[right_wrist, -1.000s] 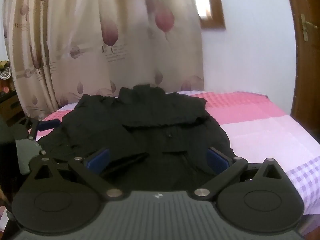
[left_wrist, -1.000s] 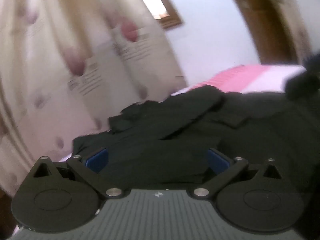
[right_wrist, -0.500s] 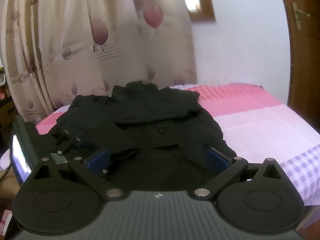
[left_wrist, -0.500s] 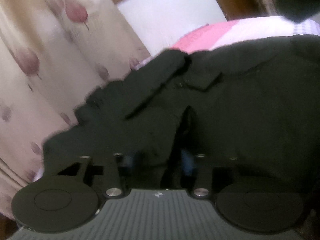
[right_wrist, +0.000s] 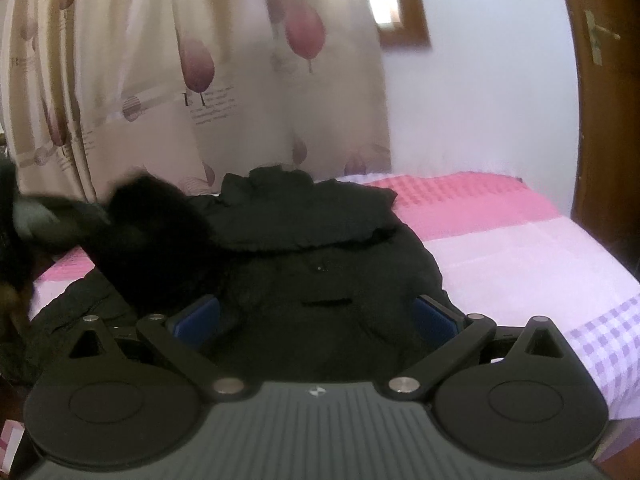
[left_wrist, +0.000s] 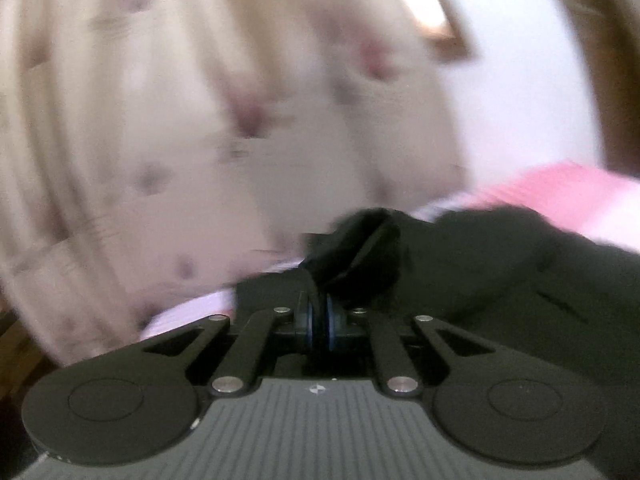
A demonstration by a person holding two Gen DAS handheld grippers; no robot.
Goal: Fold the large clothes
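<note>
A large black jacket (right_wrist: 320, 248) lies spread on the pink bed (right_wrist: 500, 248), collar toward the curtain. My left gripper (left_wrist: 319, 312) has its jaws closing, and a fold of the jacket's sleeve (left_wrist: 360, 248) is pinched between the blue pads and bunches up above them. In the right wrist view that lifted sleeve (right_wrist: 152, 220) is a blurred dark mass at the left, raised off the bed. My right gripper (right_wrist: 316, 316) is open over the jacket's near hem, with cloth below its fingers but nothing gripped.
A beige curtain (right_wrist: 200, 80) with pink tree prints hangs behind the bed. A small window (right_wrist: 396, 0) and a white wall are to its right. A brown door (right_wrist: 600, 80) stands at the far right. The bed's right half shows bare pink and lilac sheet.
My left gripper went from wide open to closed on the jacket's sleeve and has swung up and sideways with it. The right gripper's view has hardly changed.
</note>
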